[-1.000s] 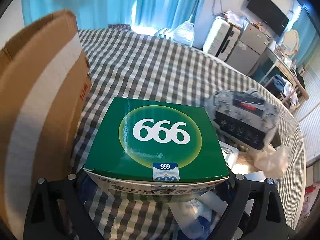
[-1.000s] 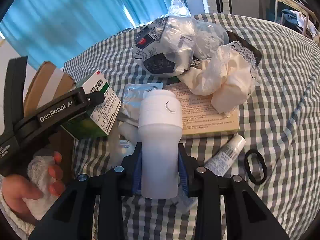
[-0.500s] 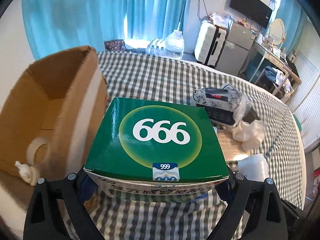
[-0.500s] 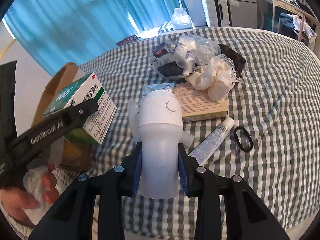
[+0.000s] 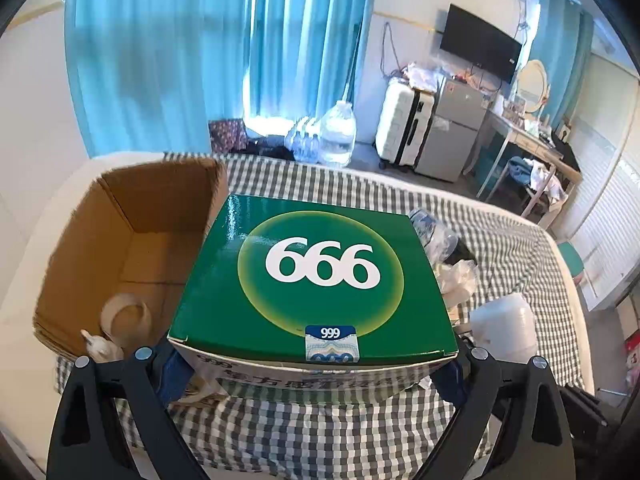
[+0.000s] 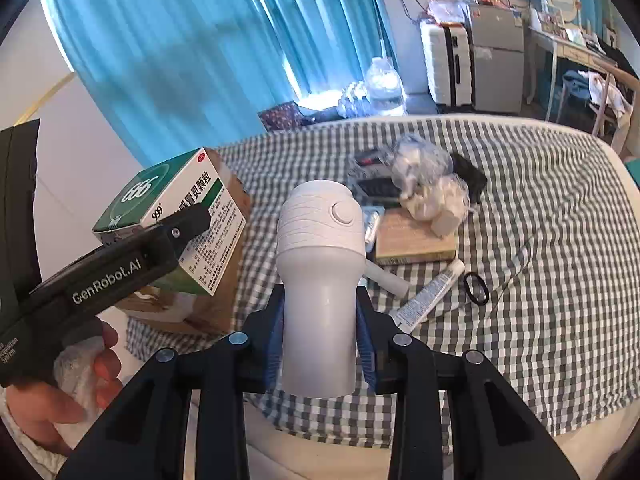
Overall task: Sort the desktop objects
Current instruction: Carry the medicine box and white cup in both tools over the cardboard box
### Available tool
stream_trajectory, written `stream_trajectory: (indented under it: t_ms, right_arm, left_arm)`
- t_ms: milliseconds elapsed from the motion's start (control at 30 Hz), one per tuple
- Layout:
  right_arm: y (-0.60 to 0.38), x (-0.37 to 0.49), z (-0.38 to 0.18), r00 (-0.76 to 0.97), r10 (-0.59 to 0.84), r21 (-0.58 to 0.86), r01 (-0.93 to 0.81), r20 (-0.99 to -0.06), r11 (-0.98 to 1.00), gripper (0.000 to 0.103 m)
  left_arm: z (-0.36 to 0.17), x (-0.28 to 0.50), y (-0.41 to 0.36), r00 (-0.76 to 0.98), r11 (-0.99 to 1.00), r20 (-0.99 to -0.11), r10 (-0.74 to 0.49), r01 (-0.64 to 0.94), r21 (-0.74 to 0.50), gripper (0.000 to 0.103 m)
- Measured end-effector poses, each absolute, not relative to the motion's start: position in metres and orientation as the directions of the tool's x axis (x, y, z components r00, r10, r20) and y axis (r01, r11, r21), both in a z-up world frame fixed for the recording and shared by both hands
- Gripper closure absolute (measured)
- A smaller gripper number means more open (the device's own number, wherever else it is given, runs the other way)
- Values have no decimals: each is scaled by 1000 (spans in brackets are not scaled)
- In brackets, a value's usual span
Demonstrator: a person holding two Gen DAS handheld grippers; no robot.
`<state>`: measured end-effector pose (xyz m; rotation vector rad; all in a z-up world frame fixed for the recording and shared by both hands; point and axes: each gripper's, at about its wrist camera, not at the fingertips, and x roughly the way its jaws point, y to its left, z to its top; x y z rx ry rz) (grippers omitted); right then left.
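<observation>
The left gripper [image 5: 312, 364] is closed on the green medicine box [image 5: 316, 276], held in the air just beside the open cardboard box [image 5: 120, 216], while the right gripper [image 6: 320, 344] clamps a white bottle [image 6: 320, 280] farther from the cardboard box, above the checkered cloth [image 6: 540, 300].

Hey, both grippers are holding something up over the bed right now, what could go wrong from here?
1. The left gripper pinches the wide green box only at its near edge, so it may tip or slip out.
2. The cardboard box stands at the bed's edge with a tape roll inside; a hard drop could tip it.
3. The right gripper clamps the smooth white bottle low down, so it may slide or lean.
</observation>
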<state>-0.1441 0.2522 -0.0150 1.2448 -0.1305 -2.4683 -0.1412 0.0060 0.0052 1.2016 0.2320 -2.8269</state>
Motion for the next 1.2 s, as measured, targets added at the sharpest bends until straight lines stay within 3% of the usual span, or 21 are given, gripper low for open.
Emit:
stream_trajectory:
  t_ms: [600, 1200]
  right_arm:
    - [178, -114, 54, -594, -424, 191, 415, -683, -889, 71]
    - [55, -134, 32, -474, -500, 189, 561, -725, -806, 71]
  left_arm:
    - [63, -101, -68, -768, -978, -636, -83, 184, -95, 7]
    - [22, -103, -194, -691, -917, -691, -213, 386, -103, 7]
